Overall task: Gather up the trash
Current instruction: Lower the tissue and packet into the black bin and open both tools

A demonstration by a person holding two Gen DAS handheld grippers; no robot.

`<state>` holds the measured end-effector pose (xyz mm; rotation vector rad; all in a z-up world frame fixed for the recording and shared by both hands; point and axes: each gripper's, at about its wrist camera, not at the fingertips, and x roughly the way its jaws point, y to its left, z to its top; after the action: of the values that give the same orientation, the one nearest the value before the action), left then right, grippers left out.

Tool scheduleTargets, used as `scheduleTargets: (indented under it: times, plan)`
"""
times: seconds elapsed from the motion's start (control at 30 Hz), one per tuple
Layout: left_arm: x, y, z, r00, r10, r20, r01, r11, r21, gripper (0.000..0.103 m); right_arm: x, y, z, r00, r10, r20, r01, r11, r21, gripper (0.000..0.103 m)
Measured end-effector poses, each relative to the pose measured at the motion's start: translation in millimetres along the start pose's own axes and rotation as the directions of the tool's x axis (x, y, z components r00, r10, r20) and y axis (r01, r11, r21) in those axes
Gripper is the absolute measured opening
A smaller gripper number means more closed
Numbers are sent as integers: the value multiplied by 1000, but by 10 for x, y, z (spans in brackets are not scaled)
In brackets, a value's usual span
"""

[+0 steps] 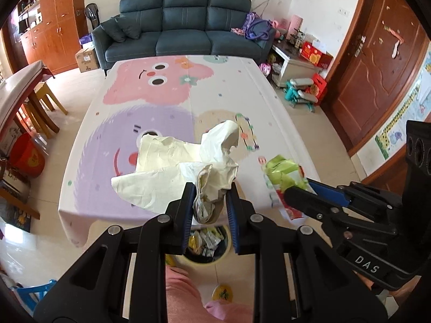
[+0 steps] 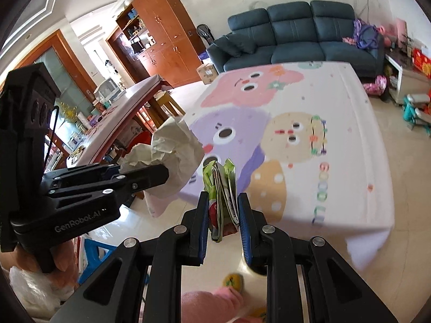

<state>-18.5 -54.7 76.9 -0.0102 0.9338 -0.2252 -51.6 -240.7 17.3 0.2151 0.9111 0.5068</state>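
The left gripper (image 1: 210, 197) is clamped on a crumpled cream tissue (image 1: 172, 167), which fans out above its blue-padded fingers (image 1: 231, 210). Below it, on the floor, a trash bin (image 1: 207, 245) stands near the table's near edge, with wrappers already inside. The right gripper (image 2: 223, 210) pinches a folded green snack wrapper (image 2: 222, 185) upright between its pads. In the left wrist view that gripper reaches in from the right, just beside the tissue. Both items hang in the air over the near edge of the table (image 1: 242, 86), which wears a cartoon-print cloth. A blue sofa (image 1: 186, 27) sits at the far side of the room. Pink-clothed legs (image 1: 183, 296) show below the grippers.
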Motion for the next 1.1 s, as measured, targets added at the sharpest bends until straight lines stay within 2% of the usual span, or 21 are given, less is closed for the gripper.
scheduleTargets:
  times: [0.2, 0.4, 0.57, 0.67, 0.9, 1.07, 1.1]
  plan:
    - [-34, -118, -306, 998, 6, -57, -3, 999, 48, 20, 322, -183, -409, 999, -12, -45, 16, 995, 103, 20]
    - [381, -77, -658, 989, -23, -149, 32, 998, 57, 20, 869, -297, -1021, 991, -64, -120, 80, 988, 135, 20]
    - [975, 7, -1085, 975, -52, -214, 64, 997, 50, 20, 1534, -589, -1583, 973, -92, -210, 137, 968, 209, 20]
    - [1380, 81, -1403, 967, -60, -246, 72, 997, 37, 20, 1948, -817, -1910, 966, -105, -237, 165, 955, 246, 20]
    - [2503, 314, -2111, 947, -74, -314, 80, 997, 7, 20, 3042, -1506, -2562, 957, -124, -262, 206, 927, 312, 20]
    - [3361, 411, -2592, 944, -85, -318, 89, 996, 0, 20, 3712, -1875, -2912, 957, -122, -261, 206, 924, 322, 23]
    - [3526, 423, -2680, 945, -83, -316, 87, 996, -1, 20, 3809, -1929, -2958, 958, -118, -260, 202, 924, 324, 27]
